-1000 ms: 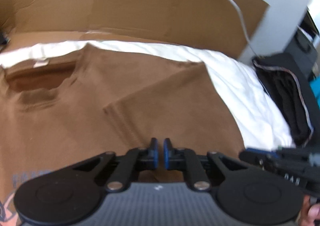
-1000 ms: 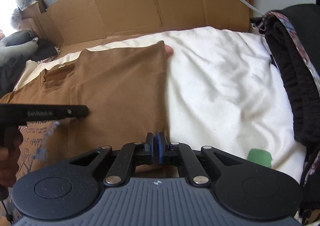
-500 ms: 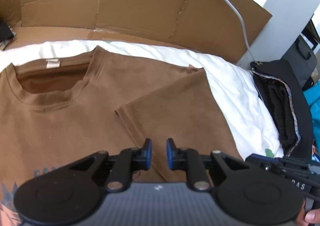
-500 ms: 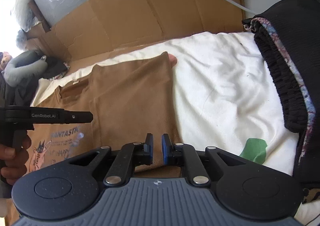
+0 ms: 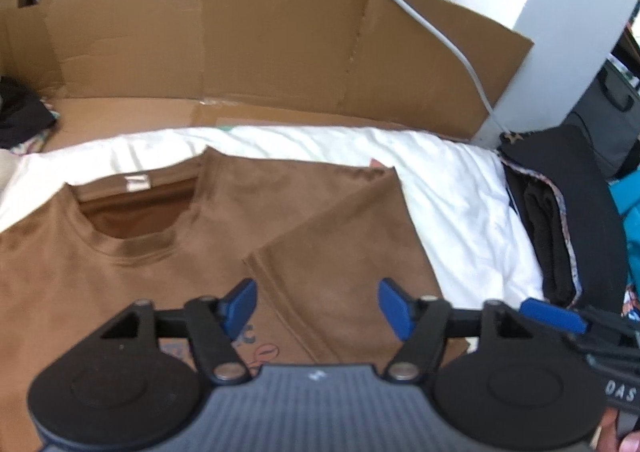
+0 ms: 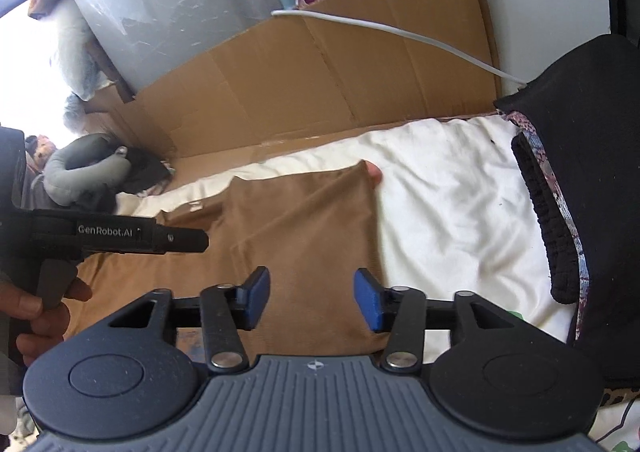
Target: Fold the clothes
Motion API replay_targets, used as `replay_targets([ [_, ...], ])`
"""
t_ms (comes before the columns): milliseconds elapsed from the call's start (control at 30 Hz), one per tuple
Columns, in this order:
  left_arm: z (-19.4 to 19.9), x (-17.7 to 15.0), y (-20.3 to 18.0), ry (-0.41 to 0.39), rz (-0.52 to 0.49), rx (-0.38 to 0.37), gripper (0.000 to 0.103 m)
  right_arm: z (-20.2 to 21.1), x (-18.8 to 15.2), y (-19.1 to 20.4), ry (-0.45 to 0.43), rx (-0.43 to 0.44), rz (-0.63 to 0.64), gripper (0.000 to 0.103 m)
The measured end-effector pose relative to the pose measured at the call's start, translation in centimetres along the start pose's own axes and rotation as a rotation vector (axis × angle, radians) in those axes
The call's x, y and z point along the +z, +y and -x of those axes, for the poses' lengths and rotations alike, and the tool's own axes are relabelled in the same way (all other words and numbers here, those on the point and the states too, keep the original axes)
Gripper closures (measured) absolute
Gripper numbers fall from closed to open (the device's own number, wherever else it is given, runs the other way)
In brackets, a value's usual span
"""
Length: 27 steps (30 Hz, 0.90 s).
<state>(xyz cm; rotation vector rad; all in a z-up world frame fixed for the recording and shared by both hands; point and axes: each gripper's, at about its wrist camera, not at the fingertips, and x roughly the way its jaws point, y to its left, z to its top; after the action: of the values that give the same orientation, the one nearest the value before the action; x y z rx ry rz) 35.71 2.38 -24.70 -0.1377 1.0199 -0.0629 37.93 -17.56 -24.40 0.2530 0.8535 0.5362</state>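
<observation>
Both grippers, left gripper [image 5: 316, 306] and right gripper [image 6: 309, 299], hang just above the brown T-shirt [image 5: 168, 252] on the white sheet [image 5: 452, 188], jaws freshly opened, nothing between them, sleeve folded in.

We see a brown T-shirt [image 5: 132, 264] lying flat, front up, on the white sheet [image 5: 452, 188], collar at the far side, its right side folded inward over the chest.
</observation>
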Motion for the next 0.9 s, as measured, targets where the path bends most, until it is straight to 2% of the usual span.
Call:
replay_targets([
  [67,1.0,0.2,0.3,0.003,0.035,0.026,0.025,0.6,0.0,0.4,0.004,0.009,0.009,0.042],
  [133,2.0,0.4,0.6,0.004,0.066,0.059,0.024,1.2,0.0,0.7,0.005,0.009,0.016,0.035],
  [233,3.9,0.8,1.2,0.003,0.116,0.107,0.02,2.3,0.2,1.0,0.004,0.004,0.005,0.018],
  [400,7.3,1.7,2.0,0.008,0.169,0.155,0.011,4.4,1.5,2.4,0.032,-0.015,0.005,0.001],
  [600,11.7,2.5,2.7,0.068,0.247,0.196,0.004,7.3,3.2,3.4,0.13,-0.081,-0.035,0.0],
  [700,14.3,3.1,2.8,0.09,0.26,0.204,0.003,9.4,4.3,4.0,0.164,-0.096,-0.06,0.0],
  [900,21.7,4.3,2.5,0.058,0.27,0.238,0.003,14.5,7.0,6.4,0.207,-0.137,-0.075,0.0],
])
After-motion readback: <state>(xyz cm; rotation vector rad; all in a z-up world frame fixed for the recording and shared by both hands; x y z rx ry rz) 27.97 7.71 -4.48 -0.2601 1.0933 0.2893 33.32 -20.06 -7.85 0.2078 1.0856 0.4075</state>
